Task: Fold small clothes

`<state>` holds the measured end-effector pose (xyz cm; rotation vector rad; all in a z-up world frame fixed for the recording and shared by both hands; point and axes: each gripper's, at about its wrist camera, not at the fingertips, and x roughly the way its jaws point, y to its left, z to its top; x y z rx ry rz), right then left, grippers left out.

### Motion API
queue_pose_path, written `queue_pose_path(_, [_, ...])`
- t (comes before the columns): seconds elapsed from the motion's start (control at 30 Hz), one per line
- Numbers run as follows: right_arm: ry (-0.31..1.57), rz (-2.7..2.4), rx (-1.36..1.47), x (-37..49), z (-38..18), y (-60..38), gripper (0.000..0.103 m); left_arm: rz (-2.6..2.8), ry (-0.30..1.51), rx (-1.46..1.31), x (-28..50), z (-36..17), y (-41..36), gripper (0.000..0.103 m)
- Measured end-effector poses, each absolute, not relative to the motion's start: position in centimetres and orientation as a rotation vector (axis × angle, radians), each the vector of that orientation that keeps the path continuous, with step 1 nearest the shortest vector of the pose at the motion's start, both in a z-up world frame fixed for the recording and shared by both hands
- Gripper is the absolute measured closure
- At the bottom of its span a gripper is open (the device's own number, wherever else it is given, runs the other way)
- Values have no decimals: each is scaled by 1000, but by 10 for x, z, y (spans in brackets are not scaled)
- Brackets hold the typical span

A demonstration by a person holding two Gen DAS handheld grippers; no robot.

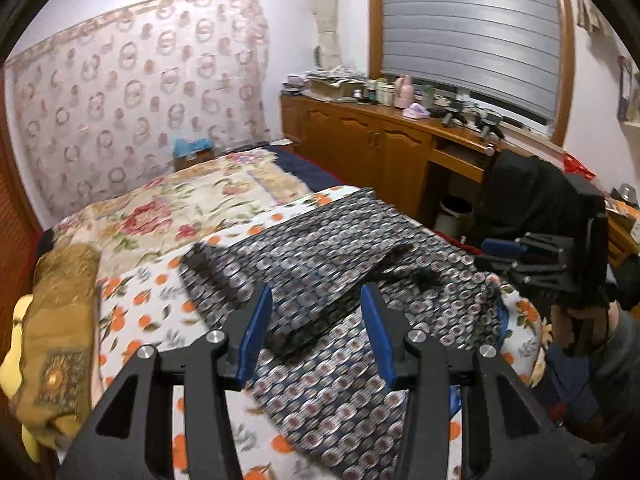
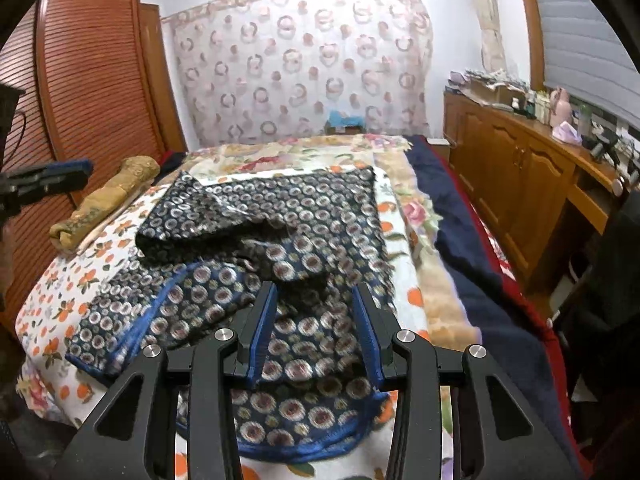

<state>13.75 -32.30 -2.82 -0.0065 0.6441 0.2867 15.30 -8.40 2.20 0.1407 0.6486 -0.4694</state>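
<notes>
Two grippers, both apart and empty: left gripper at lower centre, right gripper likewise, each above the garment. Navy, circle-printed, partly folded, spread mid-frame on orange-print sheet.

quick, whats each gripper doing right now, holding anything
left gripper: open, holding nothing, above the patterned garment
right gripper: open, holding nothing, above the same garment
</notes>
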Motion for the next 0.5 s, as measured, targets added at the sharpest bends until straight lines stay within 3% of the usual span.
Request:
queue_pose_path(0.37, [632, 377, -79, 161, -16, -271, 64, -373, 650, 96, 143, 5, -41, 58])
queue_pose_path(0.5, [628, 404, -88, 167, -13, -259, 59, -356, 652, 78, 141, 0, -30, 58])
